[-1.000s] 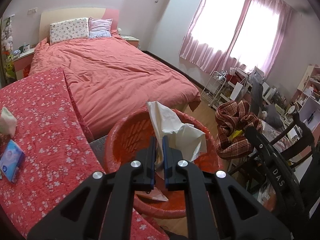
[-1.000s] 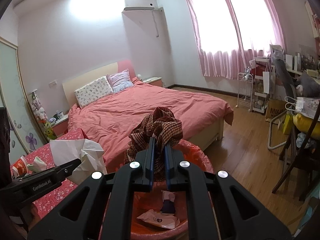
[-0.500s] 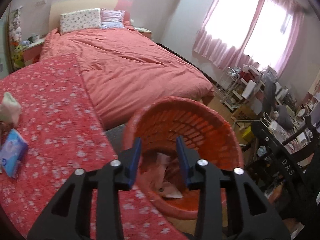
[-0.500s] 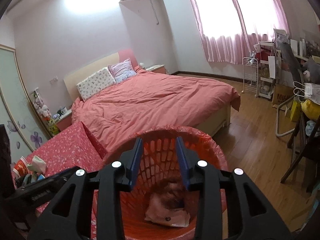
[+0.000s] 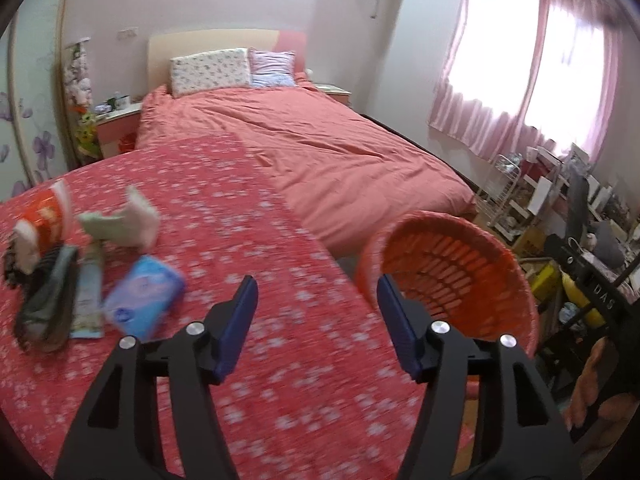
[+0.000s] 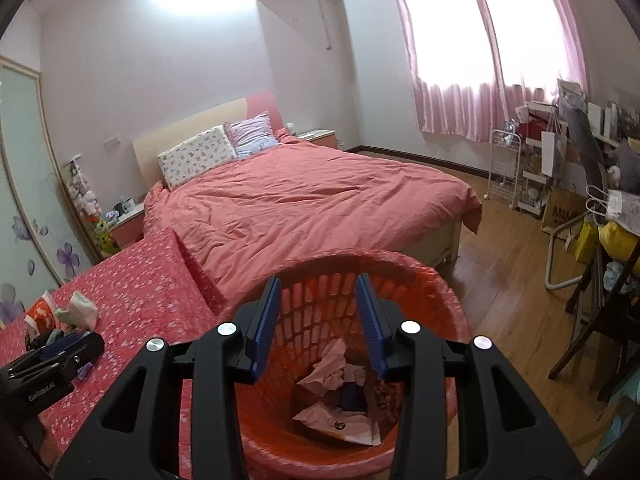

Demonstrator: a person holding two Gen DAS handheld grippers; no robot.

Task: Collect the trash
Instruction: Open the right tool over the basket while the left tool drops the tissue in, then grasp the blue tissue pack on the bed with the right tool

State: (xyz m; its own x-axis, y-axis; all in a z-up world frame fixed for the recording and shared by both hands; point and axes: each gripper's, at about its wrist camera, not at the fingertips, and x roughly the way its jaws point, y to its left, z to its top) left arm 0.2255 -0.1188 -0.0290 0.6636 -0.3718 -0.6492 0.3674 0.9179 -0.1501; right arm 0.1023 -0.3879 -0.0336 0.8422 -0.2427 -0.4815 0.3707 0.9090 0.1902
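Observation:
An orange plastic basket point(image 6: 420, 280) stands beside the red flowered table point(image 5: 248, 240) and holds crumpled tissue point(image 6: 330, 368) and wrappers. My right gripper point(image 6: 318, 320) is open and empty above the basket's mouth. My left gripper point(image 5: 316, 320) is open and empty above the table's right edge, with the basket point(image 5: 472, 240) to its right. Trash lies at the table's left: a blue tissue pack point(image 5: 142, 298), a crumpled tissue point(image 5: 128, 220), a red and white cup point(image 5: 44, 220), a dark object point(image 5: 48, 304).
A bed with a salmon cover point(image 6: 312, 200) lies behind the table. A dark chair point(image 6: 600, 312) and cluttered shelves point(image 6: 540, 168) stand at the right. The left gripper's arm point(image 6: 44, 368) shows at the left edge of the right wrist view.
Both grippers opened and let go: the white tissue and the checked cloth dropped into the basket. The left gripper then swung left over the table. The right stayed above the basket.

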